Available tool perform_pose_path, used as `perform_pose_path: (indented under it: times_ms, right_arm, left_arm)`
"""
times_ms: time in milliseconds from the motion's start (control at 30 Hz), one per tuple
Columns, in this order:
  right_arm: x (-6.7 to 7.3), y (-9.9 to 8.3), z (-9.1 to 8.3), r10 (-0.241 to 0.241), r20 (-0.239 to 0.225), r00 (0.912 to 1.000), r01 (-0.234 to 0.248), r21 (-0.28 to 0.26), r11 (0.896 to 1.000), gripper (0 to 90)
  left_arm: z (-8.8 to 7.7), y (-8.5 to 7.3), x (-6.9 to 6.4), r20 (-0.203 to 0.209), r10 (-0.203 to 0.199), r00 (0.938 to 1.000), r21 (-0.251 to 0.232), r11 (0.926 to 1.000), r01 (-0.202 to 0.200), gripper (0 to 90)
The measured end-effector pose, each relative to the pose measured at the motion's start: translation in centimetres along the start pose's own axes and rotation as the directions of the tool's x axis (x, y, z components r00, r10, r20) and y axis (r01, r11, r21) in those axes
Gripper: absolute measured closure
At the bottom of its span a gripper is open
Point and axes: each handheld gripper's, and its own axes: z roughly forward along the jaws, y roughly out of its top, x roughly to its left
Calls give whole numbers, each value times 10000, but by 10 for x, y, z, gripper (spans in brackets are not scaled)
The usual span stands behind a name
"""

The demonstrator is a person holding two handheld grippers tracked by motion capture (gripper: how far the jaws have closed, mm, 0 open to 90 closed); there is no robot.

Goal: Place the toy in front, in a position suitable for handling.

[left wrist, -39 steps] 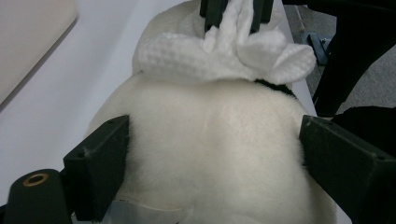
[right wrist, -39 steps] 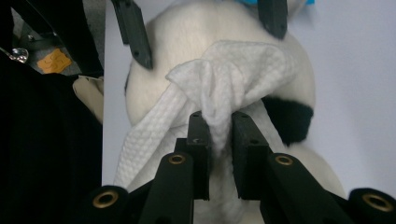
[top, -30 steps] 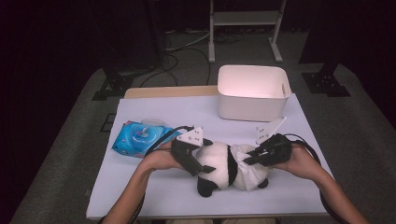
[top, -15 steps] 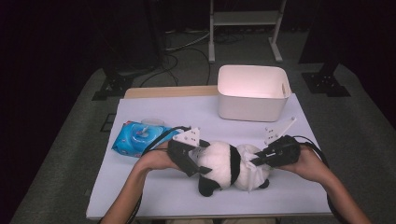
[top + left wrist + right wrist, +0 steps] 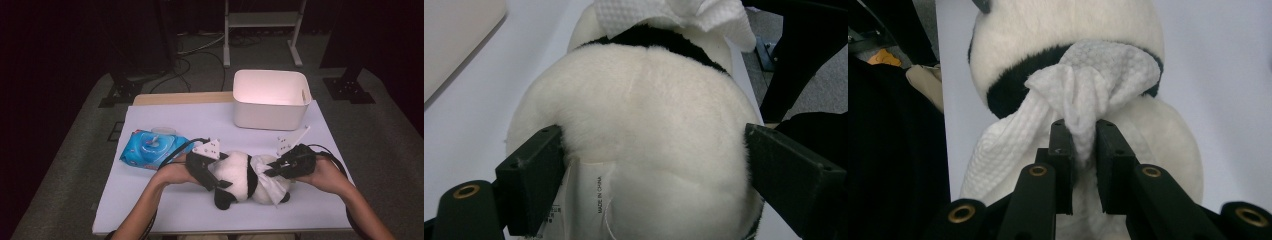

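A black-and-white plush panda (image 5: 239, 178) lies on its side near the front of the white table (image 5: 200, 125). My left gripper (image 5: 216, 181) clamps the panda's white rear (image 5: 649, 150), one jaw pressed into each flank, above a sewn label. My right gripper (image 5: 261, 173) is shut on a bunched white wet wipe (image 5: 1088, 95). The wipe (image 5: 272, 181) drapes over the panda's (image 5: 1068, 45) black band and white body. In the left gripper view the wipe (image 5: 669, 12) shows at the top, beyond the panda's black band.
A blue pack of wet wipes (image 5: 152, 148) lies on the table left of the panda. A white open bin (image 5: 270, 99) stands at the back right. A wooden board (image 5: 180, 98) runs along the table's far edge. Dark floor, cables and a metal stand surround the table.
My right gripper moved a little right and then back left, now pressing the wipe onto the panda's middle. The left gripper and the panda have stayed put.
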Motion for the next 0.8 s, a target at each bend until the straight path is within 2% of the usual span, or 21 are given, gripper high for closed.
perform_pose_path:
  times_ms: [333,500,633,800]
  right_arm:
    - [3,21,12,-505,-291,9983,501,-116,9987,782]
    - [6,32,17,-777,-365,9963,769,-215,9968,783]
    - [6,31,15,-711,-363,9968,704,-208,9973,783]
    - [7,20,8,-467,-159,9988,469,160,9988,782]
  left_arm:
    - [10,7,-6,35,231,9997,-47,9997,-231,127]
    - [11,6,-6,22,198,9998,-91,9998,-198,126]
    - [7,5,-4,16,296,9996,-39,9996,-296,124]
    - [-1,3,-2,-6,323,9995,39,9995,-323,121]
